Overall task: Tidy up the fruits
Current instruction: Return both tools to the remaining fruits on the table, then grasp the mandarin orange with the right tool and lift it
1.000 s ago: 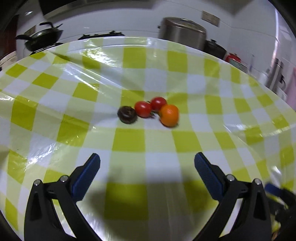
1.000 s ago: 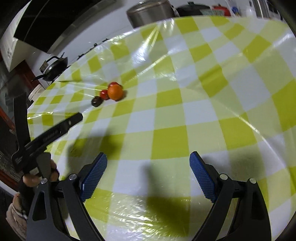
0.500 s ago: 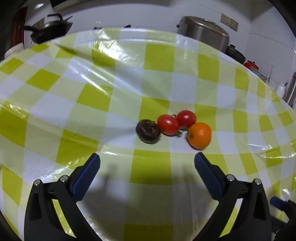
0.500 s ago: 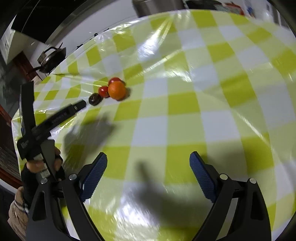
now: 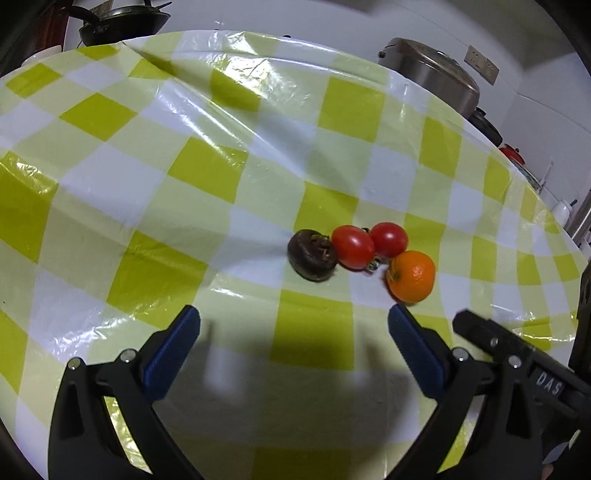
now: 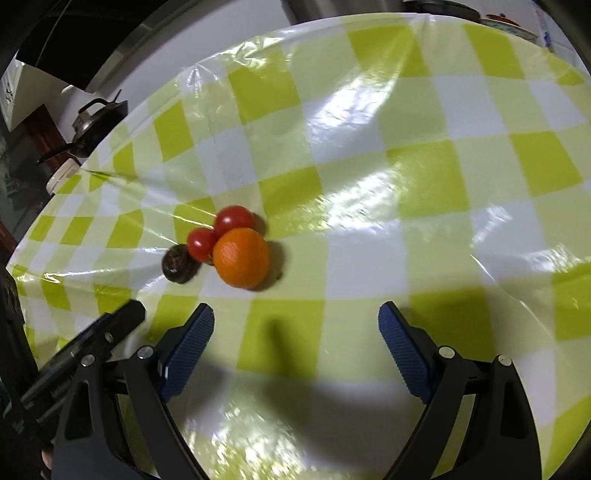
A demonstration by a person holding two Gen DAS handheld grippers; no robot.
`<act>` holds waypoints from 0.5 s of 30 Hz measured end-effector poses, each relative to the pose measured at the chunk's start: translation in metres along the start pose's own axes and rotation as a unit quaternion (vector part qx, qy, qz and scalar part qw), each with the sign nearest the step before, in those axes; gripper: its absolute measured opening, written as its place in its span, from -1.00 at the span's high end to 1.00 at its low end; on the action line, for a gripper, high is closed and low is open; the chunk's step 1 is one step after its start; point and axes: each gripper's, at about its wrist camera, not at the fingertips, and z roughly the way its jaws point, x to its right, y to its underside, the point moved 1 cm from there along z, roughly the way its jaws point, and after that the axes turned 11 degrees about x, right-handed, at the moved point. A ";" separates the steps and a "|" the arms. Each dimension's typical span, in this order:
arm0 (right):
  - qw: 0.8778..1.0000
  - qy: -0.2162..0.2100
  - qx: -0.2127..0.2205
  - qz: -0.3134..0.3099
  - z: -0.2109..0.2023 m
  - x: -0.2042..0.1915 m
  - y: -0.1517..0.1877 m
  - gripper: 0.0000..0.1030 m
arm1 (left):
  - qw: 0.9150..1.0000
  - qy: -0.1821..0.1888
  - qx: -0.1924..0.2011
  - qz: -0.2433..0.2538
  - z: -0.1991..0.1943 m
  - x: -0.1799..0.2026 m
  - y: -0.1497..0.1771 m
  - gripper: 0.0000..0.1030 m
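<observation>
"DAS" on right tool (image 5: 517, 350) body, cut off

A yellow-green and white checked tablecloth (image 5: 207, 177) under glossy plastic covers the table. Beyond its far edge stand a large steel pot (image 5: 432, 77), a dark wok (image 5: 122, 22) and a red pot (image 5: 511, 153).

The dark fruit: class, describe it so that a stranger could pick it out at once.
On the green-and-white checked tablecloth lies one small cluster of four fruits. The dark fruit sits at its left end, touching a red tomato. It alone is purplish-black, unlike the tomatoes and the orange.
</observation>
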 end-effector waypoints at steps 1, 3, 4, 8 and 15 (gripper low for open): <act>1.000 -0.007 0.005 -0.001 0.001 -0.001 -0.002 -0.71 | 1.000 0.000 -0.001 0.001 0.000 0.000 0.000 -0.97; 1.000 -0.010 0.006 0.001 0.004 -0.001 -0.004 -0.71 | 1.000 0.002 -0.004 0.001 0.001 0.000 0.001 -0.97; 1.000 -0.013 0.006 0.006 0.006 -0.001 -0.005 -0.71 | 1.000 0.002 -0.004 0.000 0.002 0.000 0.001 -0.97; 1.000 -0.018 0.003 0.020 0.012 0.002 -0.008 -0.71 | 1.000 0.001 -0.005 -0.002 0.002 0.000 0.001 -0.97; 1.000 -0.026 -0.013 -0.013 0.036 -0.019 -0.016 -0.71 | 1.000 0.001 -0.007 0.000 0.002 0.000 0.001 -0.97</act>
